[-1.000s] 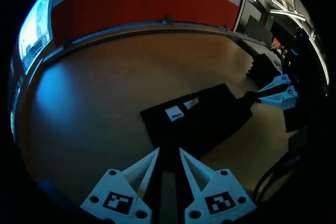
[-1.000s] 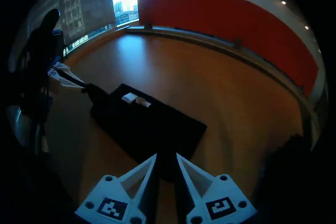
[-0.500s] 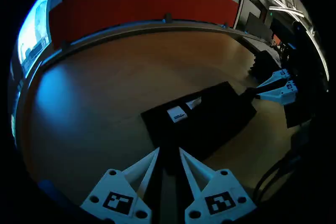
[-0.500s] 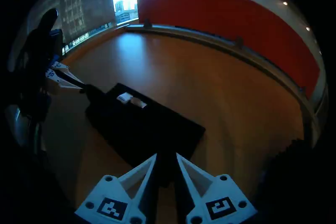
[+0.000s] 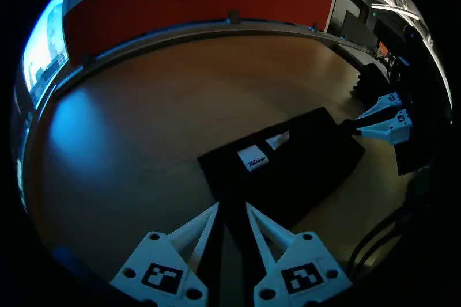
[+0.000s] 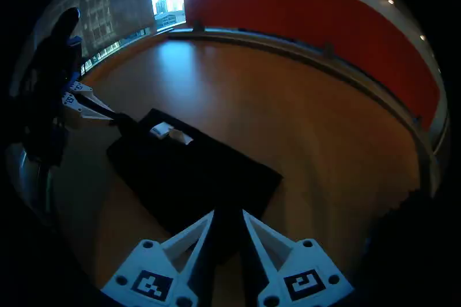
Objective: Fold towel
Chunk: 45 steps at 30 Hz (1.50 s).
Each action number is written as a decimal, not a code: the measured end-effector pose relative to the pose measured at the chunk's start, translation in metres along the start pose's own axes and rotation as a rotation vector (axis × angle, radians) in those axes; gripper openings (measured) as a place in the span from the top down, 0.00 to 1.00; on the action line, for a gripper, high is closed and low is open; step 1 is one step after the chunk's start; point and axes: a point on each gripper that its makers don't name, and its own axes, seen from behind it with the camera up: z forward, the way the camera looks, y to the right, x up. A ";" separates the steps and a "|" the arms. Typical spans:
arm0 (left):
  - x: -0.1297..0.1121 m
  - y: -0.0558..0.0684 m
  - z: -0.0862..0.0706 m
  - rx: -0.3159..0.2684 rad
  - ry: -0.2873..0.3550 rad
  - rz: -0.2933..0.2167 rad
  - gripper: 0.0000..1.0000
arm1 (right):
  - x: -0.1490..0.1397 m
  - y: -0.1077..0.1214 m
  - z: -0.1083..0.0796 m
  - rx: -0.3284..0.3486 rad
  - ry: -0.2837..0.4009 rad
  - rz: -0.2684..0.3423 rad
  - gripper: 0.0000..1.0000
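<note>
Black towel (image 5: 299, 174), a corner clamped in left tongs (image 5: 232, 206) and right tongs (image 6: 228, 213) alike, has stretched wider between them over the tabletop (image 5: 144, 122); probably flattening before the fold.

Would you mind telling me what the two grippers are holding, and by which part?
The black towel: the left gripper pinches one end of it, and the right gripper the opposite end.

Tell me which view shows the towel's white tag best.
The left gripper view: the white tag lies nearer on the black towel, large and face-up. In the right gripper view it sits small near the towel's far edge.
</note>
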 end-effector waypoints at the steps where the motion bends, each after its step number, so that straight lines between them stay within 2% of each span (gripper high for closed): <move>1: 0.000 -0.001 0.002 0.003 -0.003 -0.001 0.82 | 0.000 0.001 0.002 -0.002 -0.001 0.000 0.79; 8: 0.001 -0.010 0.013 0.022 -0.006 0.001 0.77 | 0.003 0.008 0.012 -0.029 -0.001 -0.004 0.70; 17: 0.006 -0.021 0.021 0.050 -0.008 0.023 0.71 | 0.002 0.020 0.023 -0.077 -0.012 -0.015 0.50; 19: 0.008 -0.024 0.022 0.058 -0.007 0.032 0.71 | 0.003 0.023 0.025 -0.089 -0.013 -0.015 0.42; 21: 0.010 -0.027 0.024 0.065 -0.007 0.040 0.68 | 0.005 0.027 0.026 -0.103 -0.013 -0.012 0.39; 31: 0.019 -0.040 0.030 0.095 0.000 0.041 0.55 | 0.013 0.043 0.029 -0.156 -0.008 0.020 0.32; 37: 0.020 -0.044 0.029 0.103 0.003 0.035 0.53 | 0.014 0.046 0.029 -0.177 -0.006 0.017 0.27; 41: 0.024 -0.048 0.029 0.113 0.010 0.035 0.42 | 0.016 0.049 0.029 -0.187 -0.005 0.016 0.24; 45: 0.028 -0.054 0.027 0.124 0.019 0.037 0.35 | 0.019 0.052 0.029 -0.197 0.003 0.019 0.22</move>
